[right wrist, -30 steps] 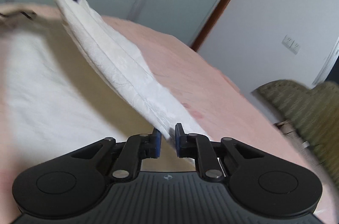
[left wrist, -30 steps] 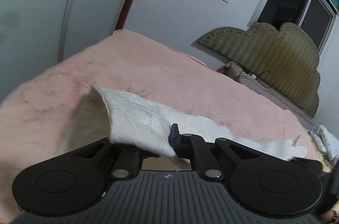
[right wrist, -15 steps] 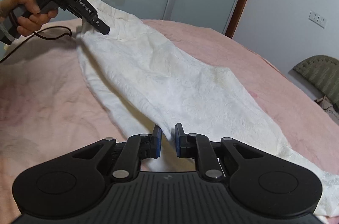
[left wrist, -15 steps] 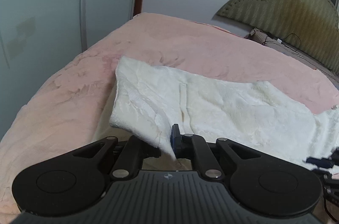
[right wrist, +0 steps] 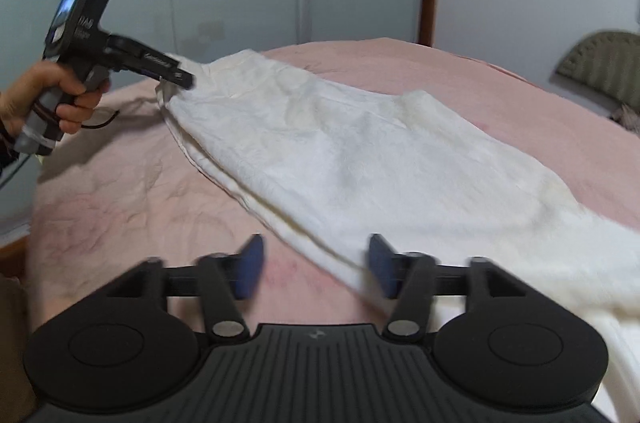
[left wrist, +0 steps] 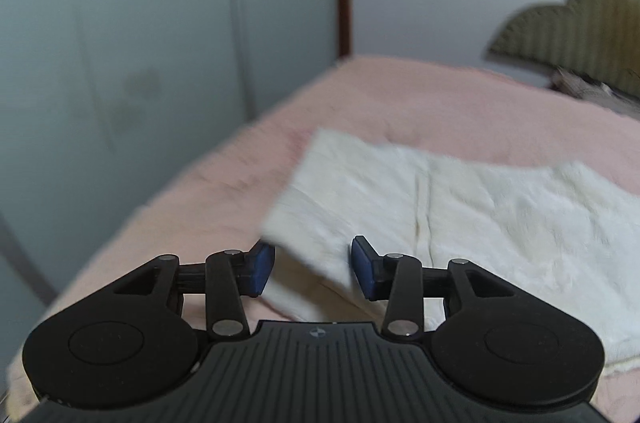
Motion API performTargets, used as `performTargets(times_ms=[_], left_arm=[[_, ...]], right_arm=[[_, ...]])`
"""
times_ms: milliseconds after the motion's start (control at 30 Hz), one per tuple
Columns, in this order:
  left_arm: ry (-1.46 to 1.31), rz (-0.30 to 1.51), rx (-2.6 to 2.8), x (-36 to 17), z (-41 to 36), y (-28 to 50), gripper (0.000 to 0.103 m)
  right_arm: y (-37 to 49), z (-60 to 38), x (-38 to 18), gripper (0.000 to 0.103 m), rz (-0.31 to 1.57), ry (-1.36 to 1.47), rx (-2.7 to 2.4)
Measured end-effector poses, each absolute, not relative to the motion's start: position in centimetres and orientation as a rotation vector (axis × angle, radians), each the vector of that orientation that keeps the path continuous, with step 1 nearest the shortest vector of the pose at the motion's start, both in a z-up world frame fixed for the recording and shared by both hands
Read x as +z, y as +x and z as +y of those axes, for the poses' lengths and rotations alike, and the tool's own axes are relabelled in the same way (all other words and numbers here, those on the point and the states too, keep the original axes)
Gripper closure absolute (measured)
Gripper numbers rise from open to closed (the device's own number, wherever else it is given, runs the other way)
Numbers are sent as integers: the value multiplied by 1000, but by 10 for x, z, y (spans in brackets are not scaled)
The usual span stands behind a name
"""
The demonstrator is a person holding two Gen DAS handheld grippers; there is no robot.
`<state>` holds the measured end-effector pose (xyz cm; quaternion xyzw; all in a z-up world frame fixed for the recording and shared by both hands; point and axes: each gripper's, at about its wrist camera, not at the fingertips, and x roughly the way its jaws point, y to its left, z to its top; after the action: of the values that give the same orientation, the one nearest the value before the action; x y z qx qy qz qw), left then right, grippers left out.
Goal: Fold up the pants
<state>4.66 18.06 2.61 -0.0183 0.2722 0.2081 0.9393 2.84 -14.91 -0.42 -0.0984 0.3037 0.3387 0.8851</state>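
Observation:
The white pants (right wrist: 360, 151) lie folded lengthwise on the pink bed cover (right wrist: 120, 215), running from far left to near right. My right gripper (right wrist: 316, 259) is low over their near edge with its jaws opening. The hem lies loose between them, close to the right pad (right wrist: 382, 265). In the left wrist view the pants (left wrist: 460, 215) spread out ahead. My left gripper (left wrist: 313, 263) is at their near corner, jaws opening, and the cloth lies between the pads without being pressed. The right wrist view shows the left gripper (right wrist: 182, 79) at the pants' far corner.
A hand (right wrist: 68, 95) holds the left gripper's handle at the far left. Pale wardrobe doors (left wrist: 120, 63) stand just past the bed's left edge. A green padded headboard (left wrist: 580, 35) and a white wall close off the back right.
Both grippers were shut on the pants' edge and now stand apart. The lifted cloth has come down flat on the bed. Both views have tipped lower toward the cover.

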Motion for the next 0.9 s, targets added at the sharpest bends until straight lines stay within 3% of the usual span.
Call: performTargets(times_ms=[233, 500, 667, 900], left_arm=[[61, 446, 157, 54, 105, 42, 50], [320, 421, -360, 14, -42, 59, 39], [364, 459, -472, -12, -90, 68, 37], [480, 427, -468, -42, -129, 68, 37]], right_arm=[[3, -272, 16, 43, 642, 104, 420], [-80, -458, -7, 41, 479, 855, -154], [-95, -480, -31, 42, 519, 1036, -148], [-74, -458, -37, 42, 550, 1027, -83]])
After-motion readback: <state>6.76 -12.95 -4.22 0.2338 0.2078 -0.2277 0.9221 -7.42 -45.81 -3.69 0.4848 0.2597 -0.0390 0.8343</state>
